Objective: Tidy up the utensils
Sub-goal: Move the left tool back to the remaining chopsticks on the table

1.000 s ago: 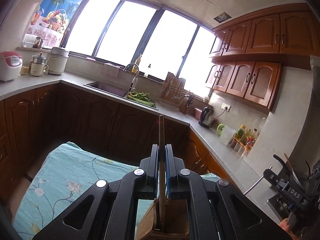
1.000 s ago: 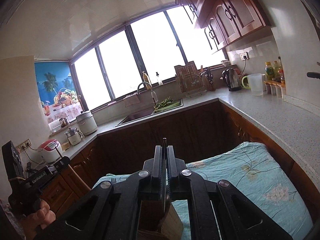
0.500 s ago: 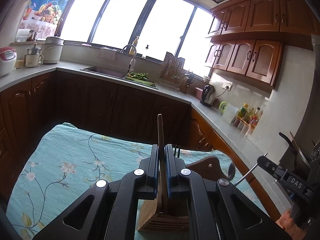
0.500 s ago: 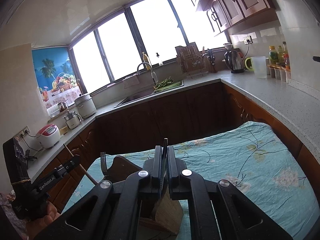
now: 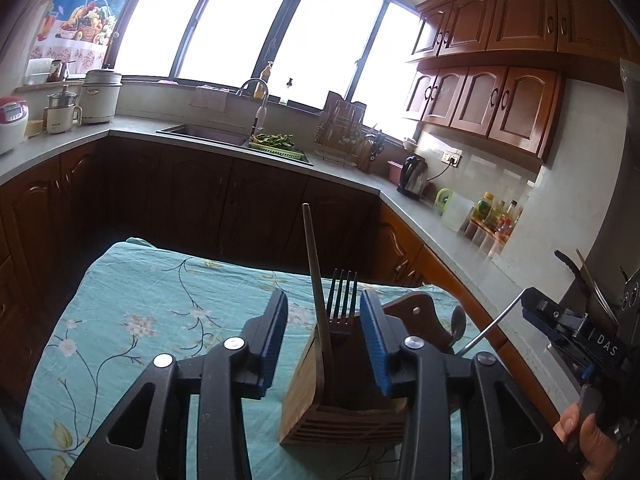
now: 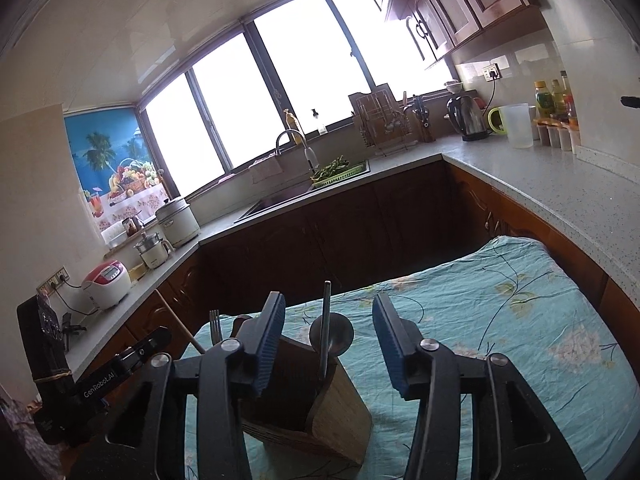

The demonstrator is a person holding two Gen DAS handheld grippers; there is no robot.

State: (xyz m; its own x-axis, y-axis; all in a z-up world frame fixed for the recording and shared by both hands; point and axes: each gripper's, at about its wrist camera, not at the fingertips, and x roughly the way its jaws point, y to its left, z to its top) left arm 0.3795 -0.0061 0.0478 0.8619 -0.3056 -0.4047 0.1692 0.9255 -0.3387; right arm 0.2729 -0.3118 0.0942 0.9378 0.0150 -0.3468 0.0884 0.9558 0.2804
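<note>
Standing on a table draped in a teal floral cloth (image 5: 132, 304), a wooden utensil block (image 5: 340, 408) is the landmark here; it sits near the table's middle, close in front of both cameras.

From the left wrist view, a long dark wooden stick (image 5: 316, 280) rises out of the block, its long axis nearly upright and leaning slightly left, the free end pointing toward the ceiling. Just right of it a fork (image 5: 342, 296) stands in the block with its tines pointing up. The left gripper (image 5: 326, 336) points forward and somewhat downward at the block. Its blue-padded jaws are opening, standing apart on either side of the stick and fork, with neither pad touching them.

From the right wrist view, a slim metal handle (image 6: 325, 332) stands in the block, its long axis close to upright, tip pointing up, with a round metal spoon bowl (image 6: 334, 334) behind it. The right gripper (image 6: 328, 344) also tilts down toward the block. Its jaws are opening, with the handle between them but clear of both pads.

Right of the block in the left wrist view, a person's hand (image 5: 586, 436) grips the right gripper's handle at the frame's lower right edge. Beyond the block, dark wooden cabinets (image 5: 200, 200) run under a pale kitchen worktop.
</note>
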